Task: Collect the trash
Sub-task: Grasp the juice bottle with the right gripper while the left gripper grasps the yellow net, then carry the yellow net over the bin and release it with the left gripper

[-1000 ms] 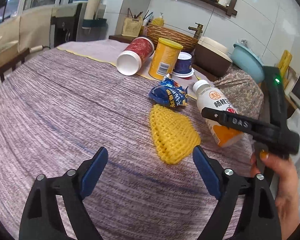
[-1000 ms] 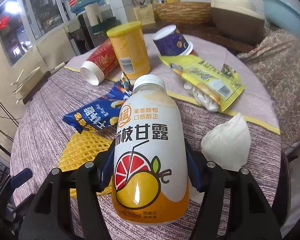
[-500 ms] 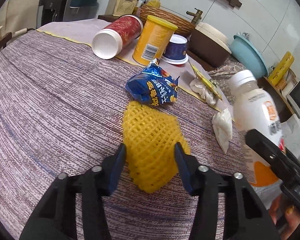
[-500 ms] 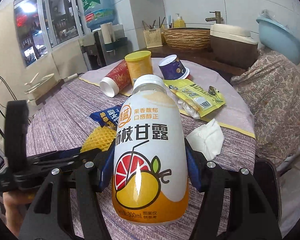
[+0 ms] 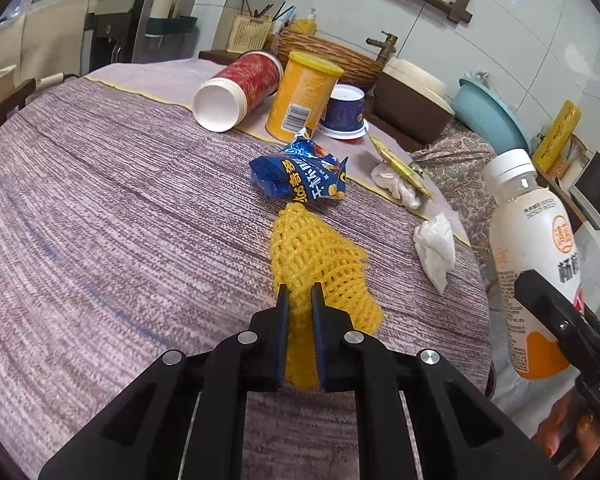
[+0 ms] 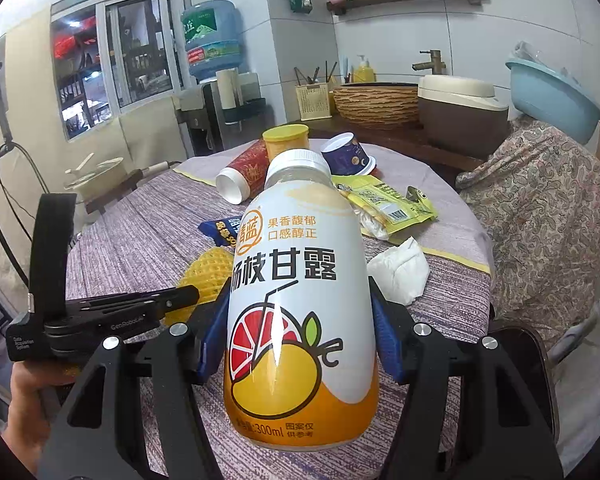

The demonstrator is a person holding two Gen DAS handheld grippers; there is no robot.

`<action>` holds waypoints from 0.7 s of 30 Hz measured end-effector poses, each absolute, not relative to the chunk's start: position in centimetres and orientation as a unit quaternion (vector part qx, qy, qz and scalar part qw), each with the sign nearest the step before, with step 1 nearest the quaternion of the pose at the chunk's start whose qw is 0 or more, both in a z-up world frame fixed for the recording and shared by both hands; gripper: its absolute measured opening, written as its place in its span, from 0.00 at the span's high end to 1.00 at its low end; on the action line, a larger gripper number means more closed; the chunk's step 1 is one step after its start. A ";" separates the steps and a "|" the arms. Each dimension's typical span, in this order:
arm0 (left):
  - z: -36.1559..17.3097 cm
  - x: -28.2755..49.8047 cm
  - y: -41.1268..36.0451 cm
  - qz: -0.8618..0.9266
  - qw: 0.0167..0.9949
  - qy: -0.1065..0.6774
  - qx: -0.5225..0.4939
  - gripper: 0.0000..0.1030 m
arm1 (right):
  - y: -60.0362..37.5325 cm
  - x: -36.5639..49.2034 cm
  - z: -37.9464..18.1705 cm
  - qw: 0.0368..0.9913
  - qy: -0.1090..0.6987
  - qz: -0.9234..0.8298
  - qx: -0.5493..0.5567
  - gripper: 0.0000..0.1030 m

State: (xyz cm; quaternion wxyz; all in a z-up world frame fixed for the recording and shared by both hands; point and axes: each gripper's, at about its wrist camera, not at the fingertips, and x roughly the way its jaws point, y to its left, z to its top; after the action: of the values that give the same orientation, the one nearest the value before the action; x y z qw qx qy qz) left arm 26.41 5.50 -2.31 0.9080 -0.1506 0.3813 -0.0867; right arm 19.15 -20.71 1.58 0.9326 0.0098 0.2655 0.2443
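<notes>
On table, L claw (image 5: pixel 300 294) pinches yellow net (image 5: pixel 320 264); R claw (image 6: pixel 300 332) grips bottle (image 6: pixel 300 300).

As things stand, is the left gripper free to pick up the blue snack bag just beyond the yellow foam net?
Probably not yet. The left gripper is shut on the yellow foam net, so it is occupied. The blue snack bag itself lies uncovered beyond the net, with nothing on top.

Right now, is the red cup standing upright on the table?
No, the red cup lies on its side, its open white mouth facing the camera.
</notes>
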 end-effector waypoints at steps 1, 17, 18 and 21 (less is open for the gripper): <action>-2.1 25.9 5.5 -0.088 0.909 0.377 -0.152 0.89 | -20.8 18.9 1.5 0.933 0.263 0.246 0.010 0.40; 2.2 20.0 0.0 -0.141 0.935 0.309 -0.102 0.89 | -26.1 14.5 0.5 0.941 0.238 0.232 0.063 0.40; 2.3 20.0 -1.0 -0.150 0.935 0.307 -0.096 0.89 | -26.9 14.2 0.5 0.943 0.235 0.225 0.067 0.40; 2.4 20.2 -3.5 -0.170 0.934 0.304 -0.083 0.89 | -29.7 13.2 0.6 0.952 0.224 0.195 0.077 0.40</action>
State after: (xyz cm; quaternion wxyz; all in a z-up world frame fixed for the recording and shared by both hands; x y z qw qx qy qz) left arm 20.24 -3.48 2.42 0.9335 -0.0830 0.3042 -0.1704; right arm 13.18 -29.70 0.55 0.9516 0.0772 0.2243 0.1952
